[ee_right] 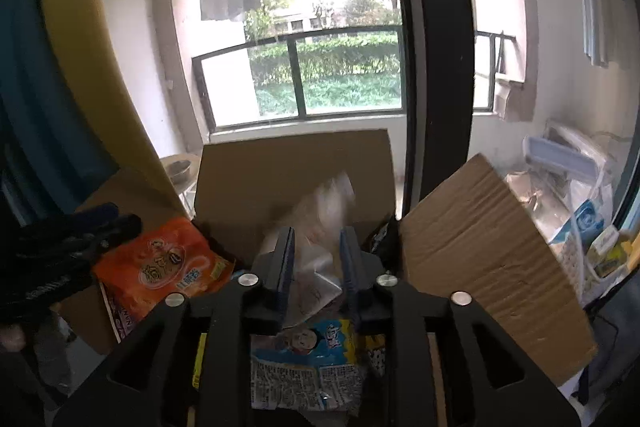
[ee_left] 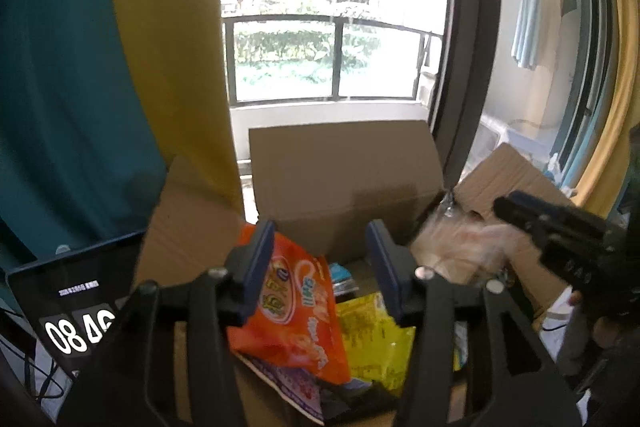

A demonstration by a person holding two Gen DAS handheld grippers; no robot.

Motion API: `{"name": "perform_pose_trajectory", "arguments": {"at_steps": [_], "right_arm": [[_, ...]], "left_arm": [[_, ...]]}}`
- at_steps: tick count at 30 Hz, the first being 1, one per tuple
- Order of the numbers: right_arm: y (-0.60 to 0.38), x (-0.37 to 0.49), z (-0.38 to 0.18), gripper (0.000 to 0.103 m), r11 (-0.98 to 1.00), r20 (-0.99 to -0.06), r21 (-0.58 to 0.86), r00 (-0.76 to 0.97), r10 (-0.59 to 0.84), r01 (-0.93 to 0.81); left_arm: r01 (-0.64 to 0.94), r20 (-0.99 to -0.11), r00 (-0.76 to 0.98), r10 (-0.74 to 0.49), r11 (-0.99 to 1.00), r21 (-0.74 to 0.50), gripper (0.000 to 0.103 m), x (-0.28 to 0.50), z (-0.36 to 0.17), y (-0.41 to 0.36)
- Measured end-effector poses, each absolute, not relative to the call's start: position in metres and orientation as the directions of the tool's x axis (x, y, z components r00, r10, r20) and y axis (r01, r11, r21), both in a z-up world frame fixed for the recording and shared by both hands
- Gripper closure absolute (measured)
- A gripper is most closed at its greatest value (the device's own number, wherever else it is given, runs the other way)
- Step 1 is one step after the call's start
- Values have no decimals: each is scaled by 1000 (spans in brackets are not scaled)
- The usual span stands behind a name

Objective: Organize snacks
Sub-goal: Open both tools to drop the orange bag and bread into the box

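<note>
An open cardboard box [ee_left: 340, 179] [ee_right: 292, 167] holds several snack bags. My left gripper [ee_left: 322, 247] is open above the box, its left finger against an orange snack bag [ee_left: 300, 311] that leans up out of the box; the bag also shows in the right wrist view [ee_right: 160, 267]. A yellow bag [ee_left: 376, 339] lies beside it. My right gripper [ee_right: 318, 243] is shut on a clear plastic snack bag [ee_right: 320, 219], blurred, over the box; it shows in the left wrist view [ee_left: 464, 243]. A blue and white bag [ee_right: 308, 367] lies below it.
The box's right flap [ee_right: 488, 259] stands open and tilted outward. A tablet showing a clock [ee_left: 68, 311] stands left of the box. A yellow and teal curtain [ee_left: 120, 67] hangs at the left. Window frame post [ee_right: 436, 67] rises behind the box. Clutter [ee_right: 580, 203] lies at right.
</note>
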State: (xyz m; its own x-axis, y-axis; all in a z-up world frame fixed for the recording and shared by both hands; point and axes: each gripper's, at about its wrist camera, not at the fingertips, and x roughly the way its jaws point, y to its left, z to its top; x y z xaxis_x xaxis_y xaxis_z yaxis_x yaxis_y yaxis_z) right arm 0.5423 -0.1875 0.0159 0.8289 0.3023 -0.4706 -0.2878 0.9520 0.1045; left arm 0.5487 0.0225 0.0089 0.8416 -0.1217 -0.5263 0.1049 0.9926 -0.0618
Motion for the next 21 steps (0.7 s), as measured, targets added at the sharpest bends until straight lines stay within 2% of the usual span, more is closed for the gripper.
{"name": "perform_pose_trajectory", "arguments": {"at_steps": [3,21], "right_arm": [[-187,535,16,62,949,-467,99,828,311,-301],[-194,450,28,62,934,-468,77,815,342,-348]], "left_arm": [[108,-511,851,-126,992,-64,51,533,15,22],[162,-468,867,-169,985,-54,45,448,26,0]]}}
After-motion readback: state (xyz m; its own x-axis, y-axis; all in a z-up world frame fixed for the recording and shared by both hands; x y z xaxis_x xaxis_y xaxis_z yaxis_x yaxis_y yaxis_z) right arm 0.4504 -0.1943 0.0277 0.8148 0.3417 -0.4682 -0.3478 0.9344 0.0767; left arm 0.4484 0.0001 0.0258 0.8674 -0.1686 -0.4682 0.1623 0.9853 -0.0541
